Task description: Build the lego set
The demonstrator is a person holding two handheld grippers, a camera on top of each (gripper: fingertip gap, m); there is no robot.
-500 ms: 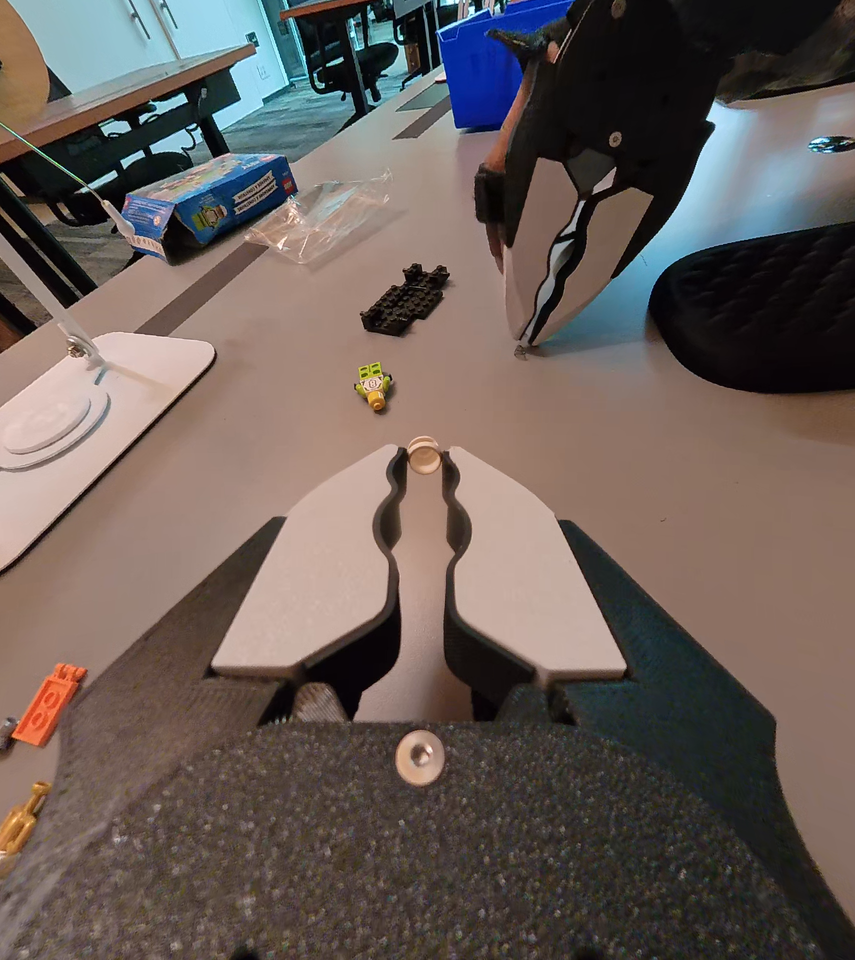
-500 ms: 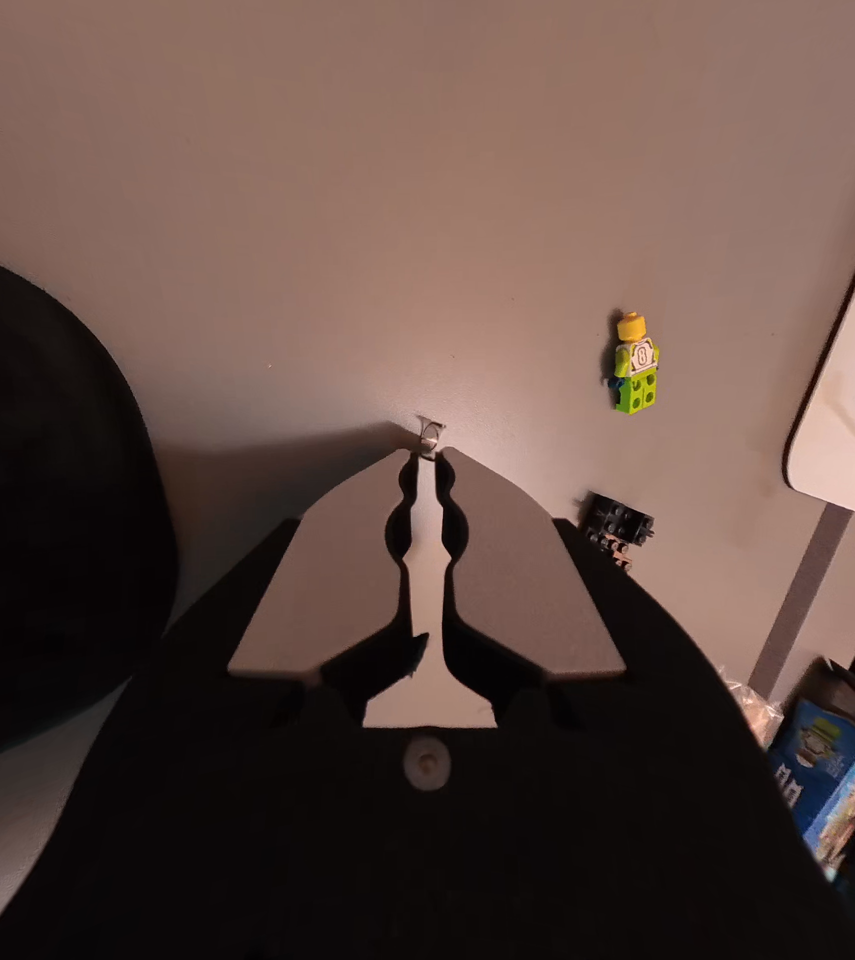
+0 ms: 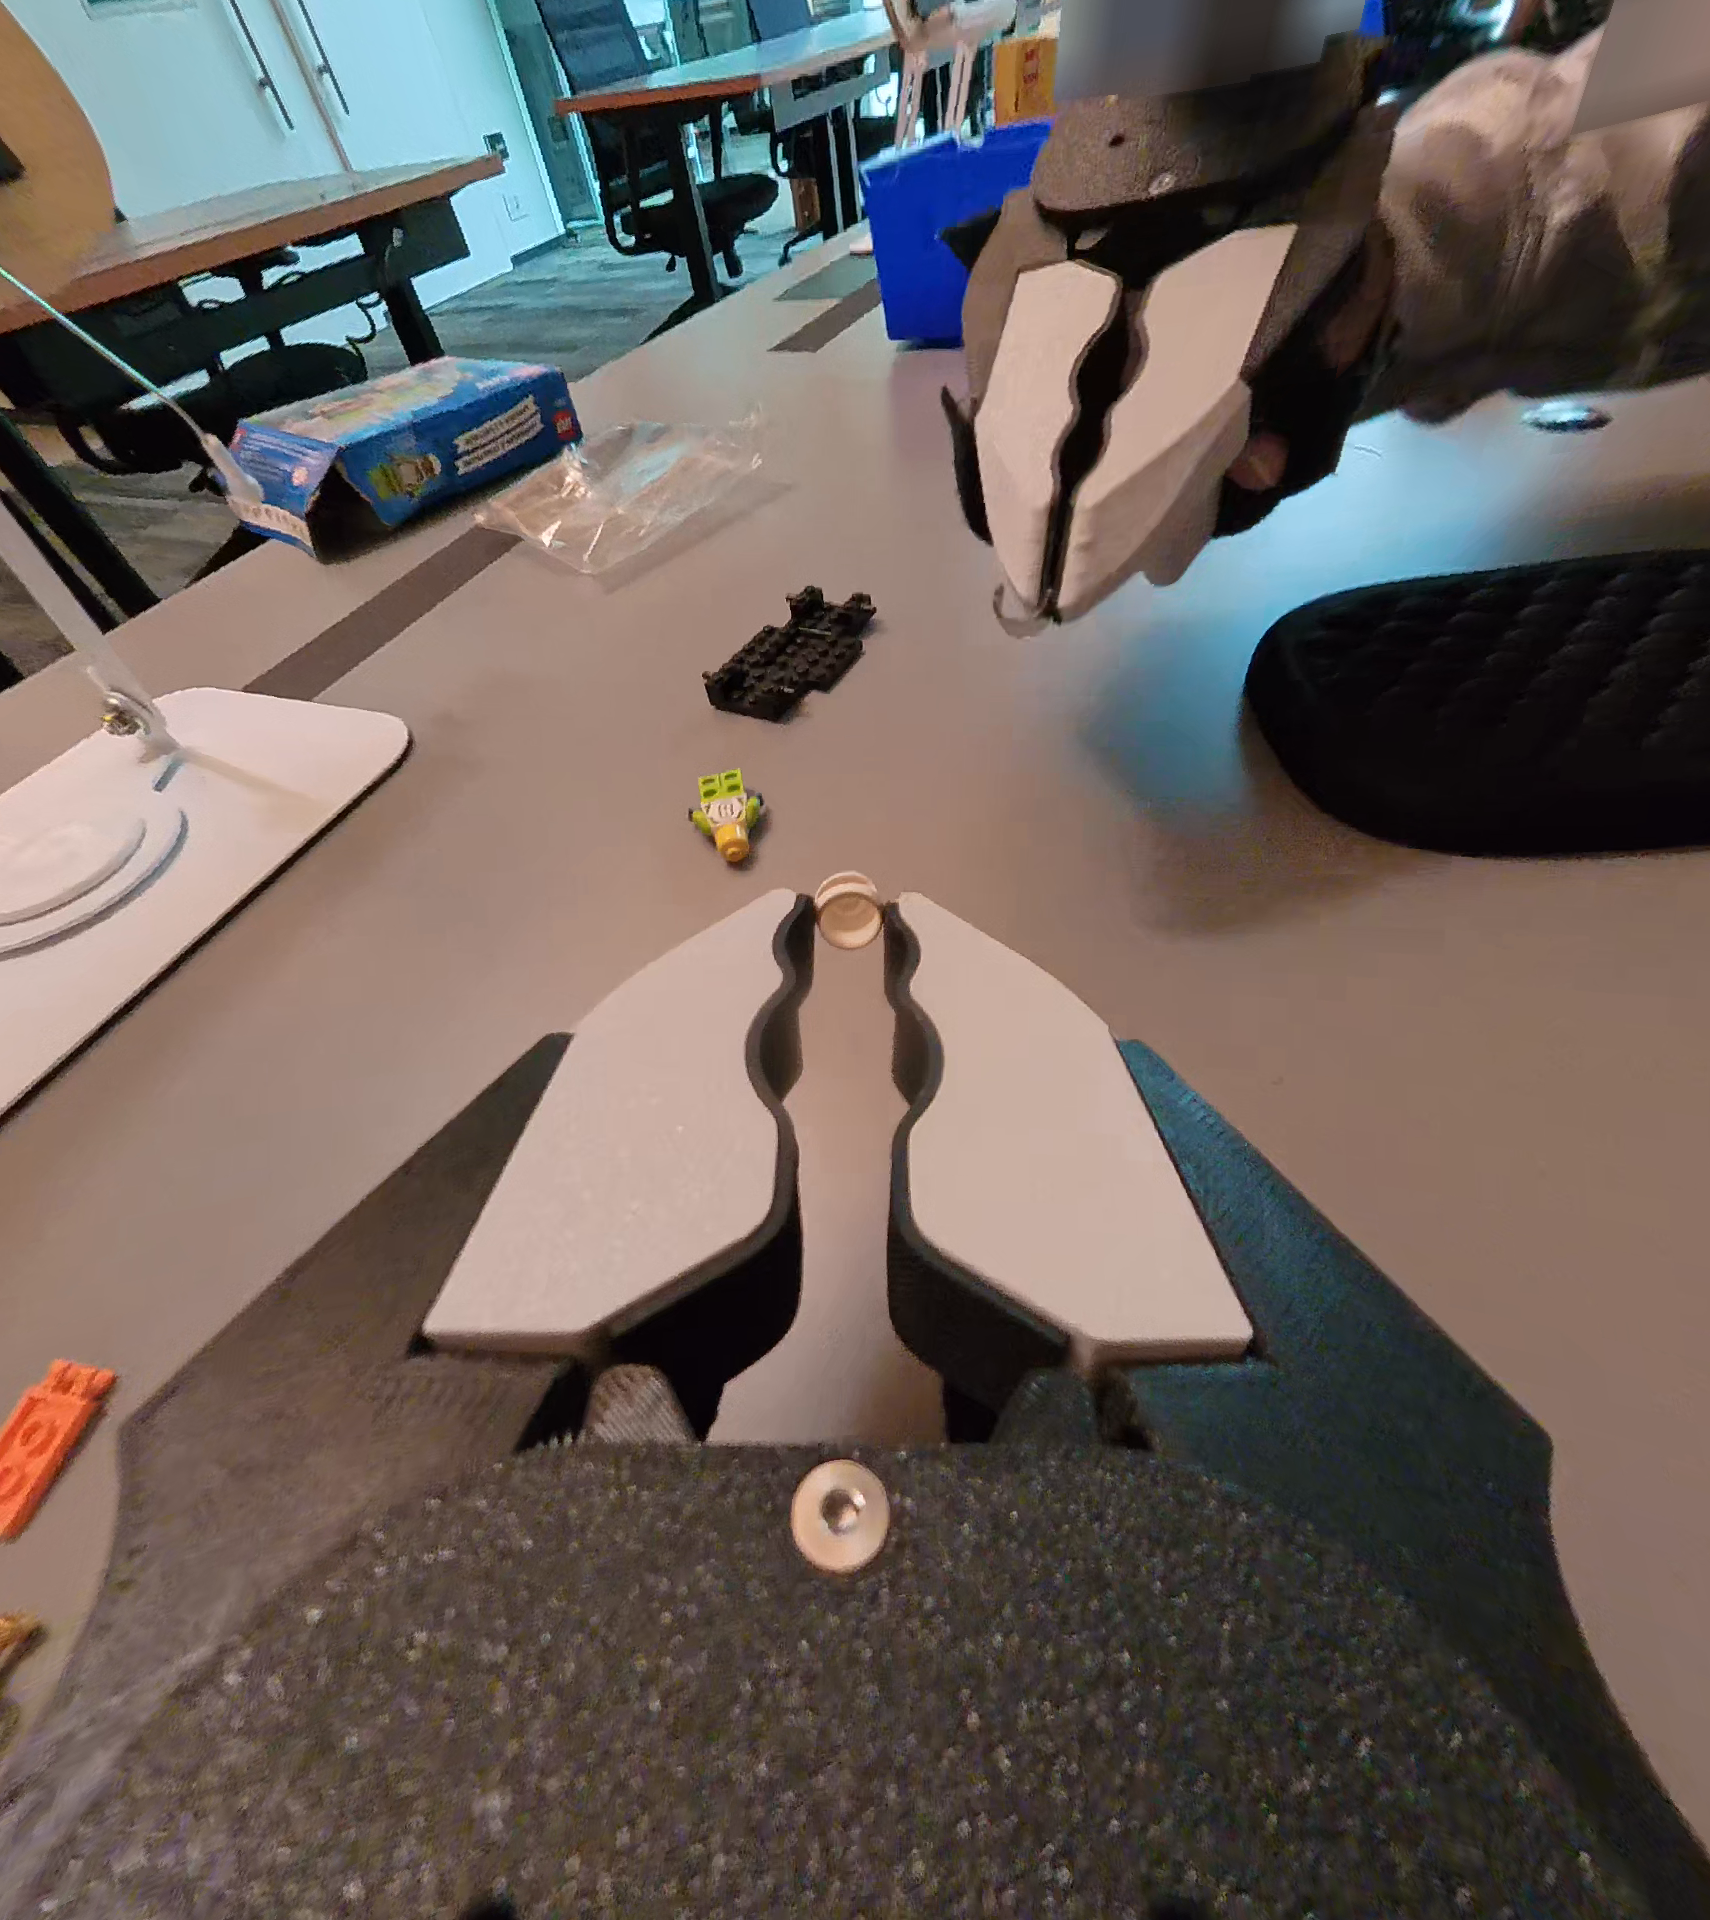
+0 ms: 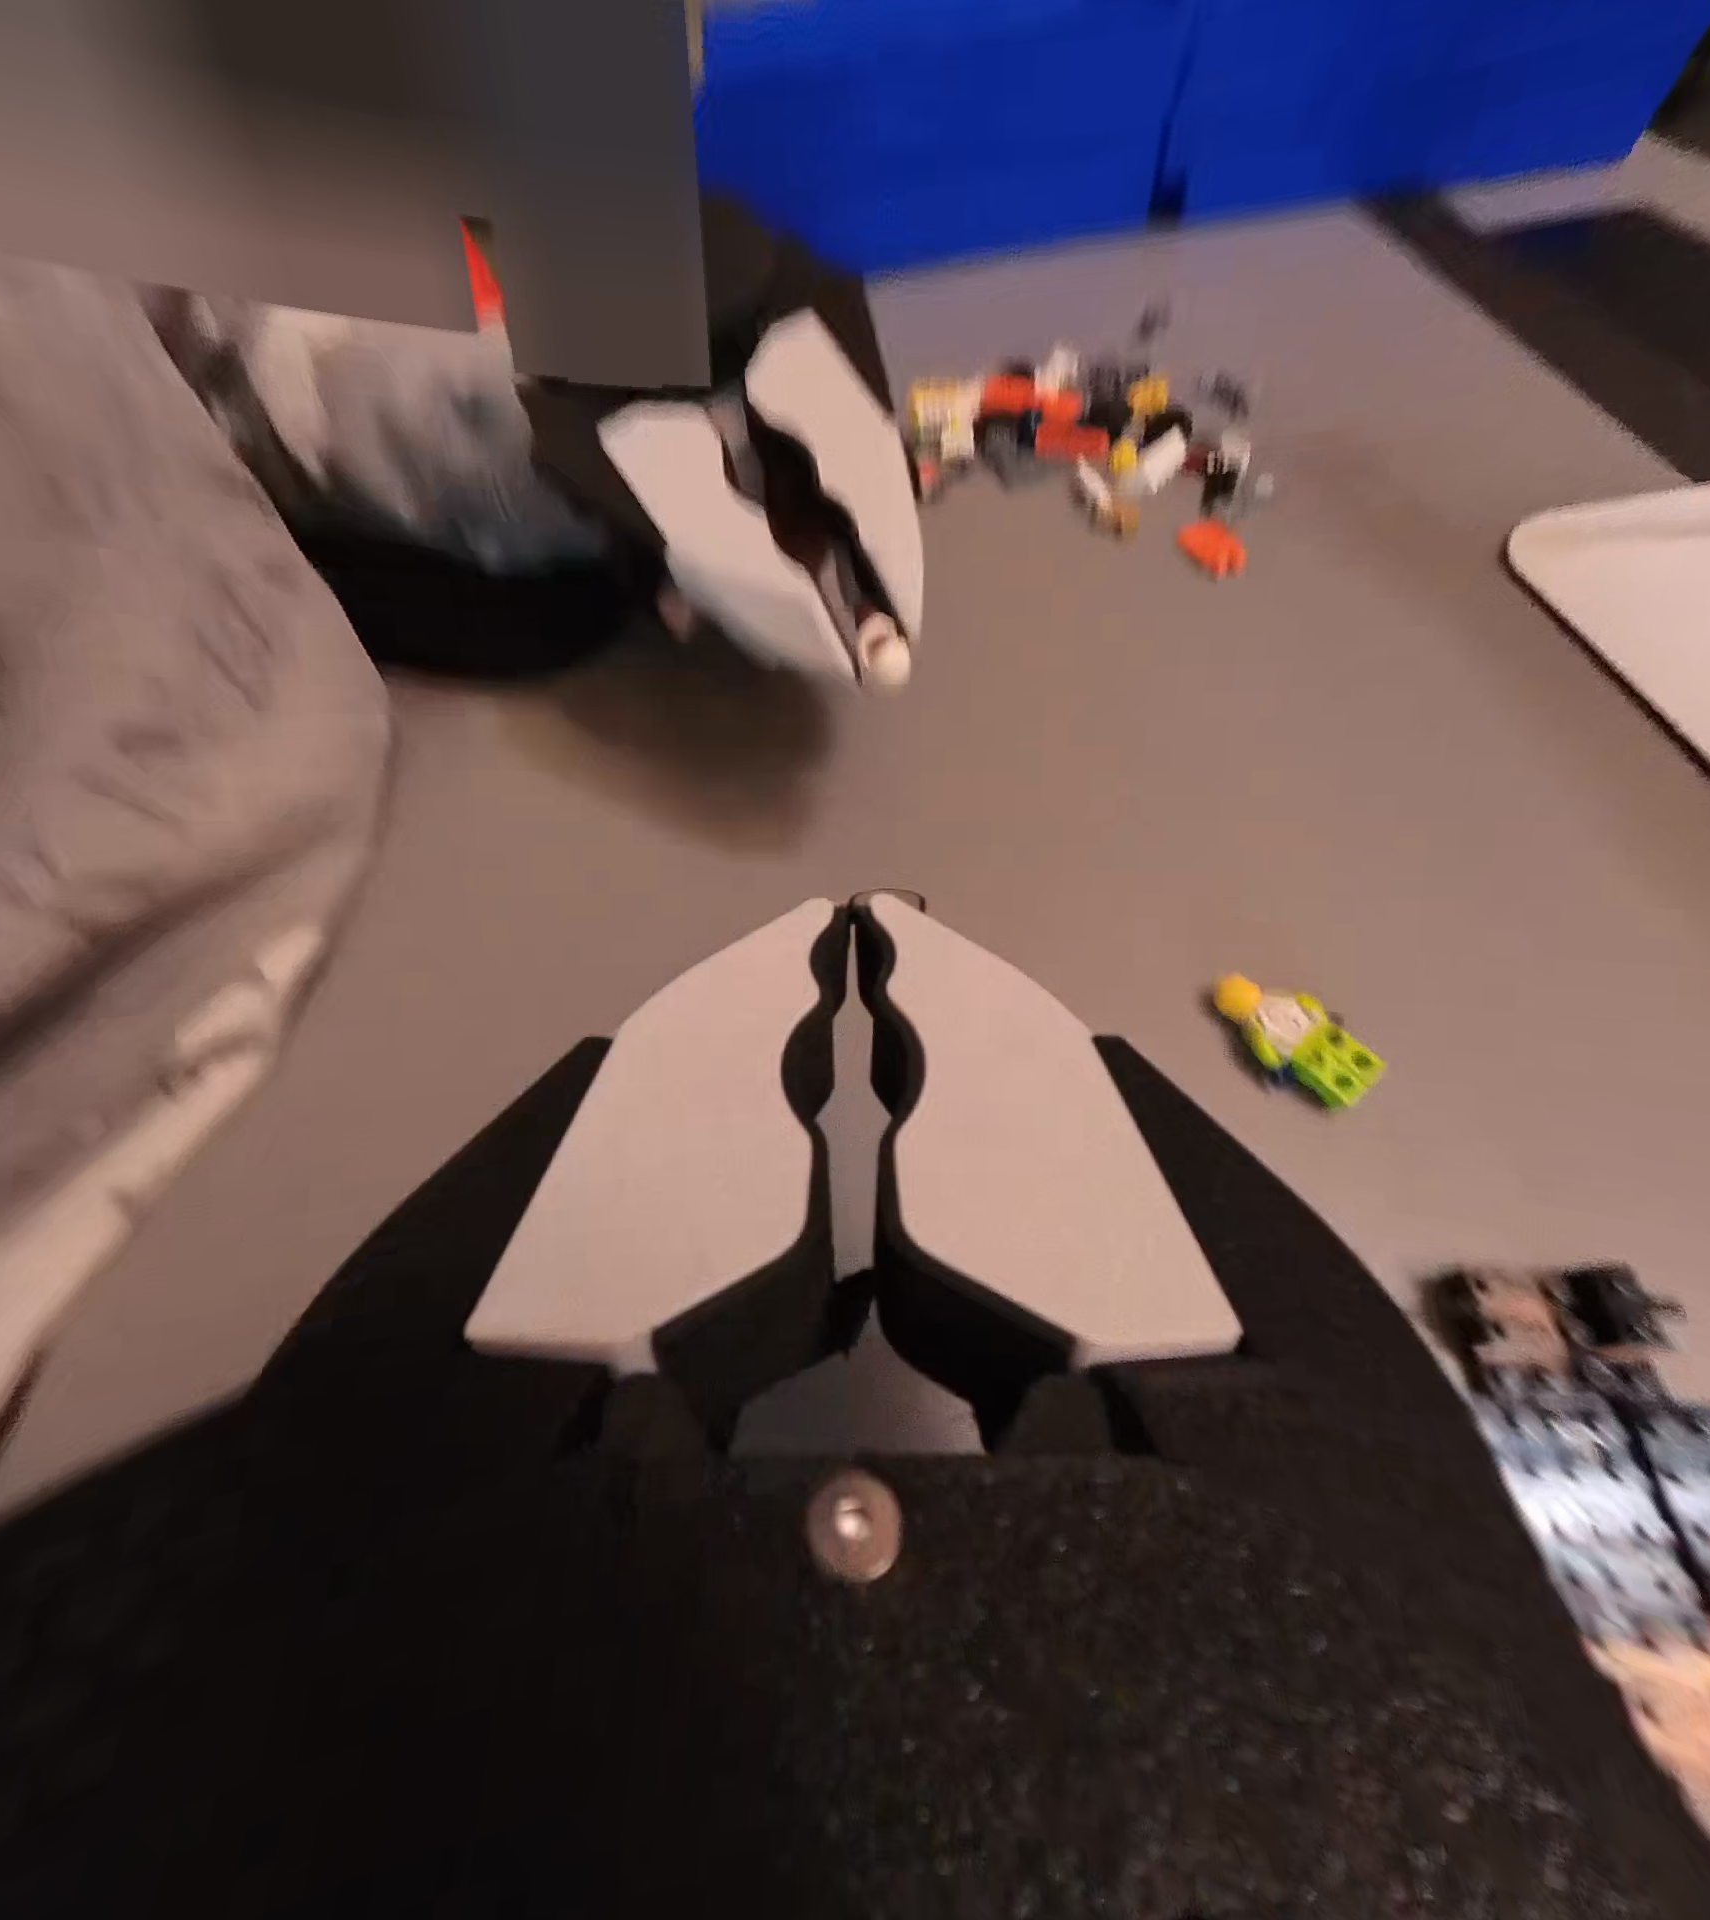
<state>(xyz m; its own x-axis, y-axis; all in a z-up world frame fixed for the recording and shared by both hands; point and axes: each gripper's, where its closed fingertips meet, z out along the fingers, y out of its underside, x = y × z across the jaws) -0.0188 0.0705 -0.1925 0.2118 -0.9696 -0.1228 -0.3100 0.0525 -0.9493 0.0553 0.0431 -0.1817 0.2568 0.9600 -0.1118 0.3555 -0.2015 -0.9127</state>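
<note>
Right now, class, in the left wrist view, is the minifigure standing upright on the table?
No: the minifigure lies flat on the grey table, just beyond the left gripper.

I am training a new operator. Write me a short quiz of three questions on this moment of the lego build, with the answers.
1. True or false: the jaws of the right gripper stand wide open.
2. What does the left gripper hold? A) a white round piece B) an orange plate C) a blue box
3. Which lies nearer to the left gripper: the minifigure or the black chassis?
Key: 1 false, they are shut on a small clear piece; 2 A; 3 the minifigure.
</note>
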